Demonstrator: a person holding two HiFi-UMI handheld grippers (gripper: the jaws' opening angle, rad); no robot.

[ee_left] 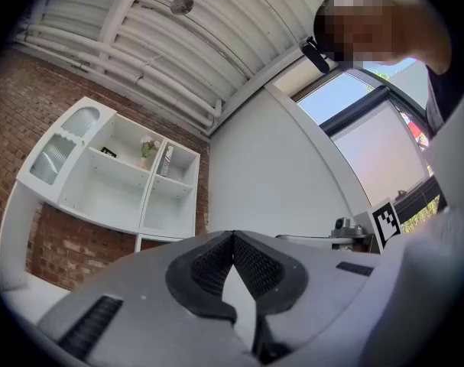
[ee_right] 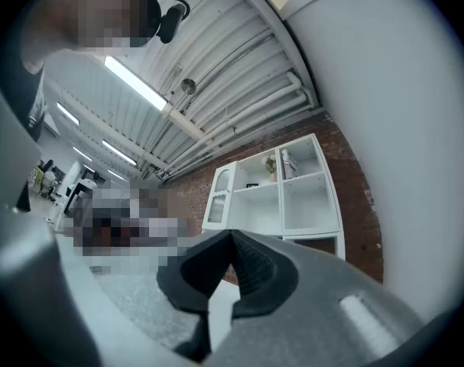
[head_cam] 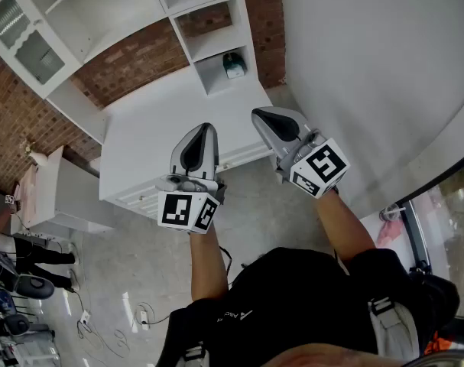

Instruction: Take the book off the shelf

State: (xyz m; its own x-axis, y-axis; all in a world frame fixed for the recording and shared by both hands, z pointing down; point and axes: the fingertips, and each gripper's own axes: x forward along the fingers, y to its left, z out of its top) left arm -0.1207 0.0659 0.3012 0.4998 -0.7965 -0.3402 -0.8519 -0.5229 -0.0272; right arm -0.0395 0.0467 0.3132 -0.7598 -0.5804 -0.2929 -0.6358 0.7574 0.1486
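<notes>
1. Left claw (ee_left: 233, 239) is fully closed, its pads meeting tip to tip with nothing between them.
2. Right claw (ee_right: 232, 237) is closed the same way and is also empty.
3. Head view: both claws are held side by side, not touching, at the front edge of a white counter (head_cam: 163, 128).
4. Beyond the claw tips, a white shelf (ee_left: 102, 193) hangs on a brick wall (ee_left: 33, 105).
5. The book (ee_left: 167, 161) stands upright in the shelf's top right compartment, well apart from both claws.
6. A small plant (ee_left: 146, 150) sits in the next compartment, just left of the book.
</notes>
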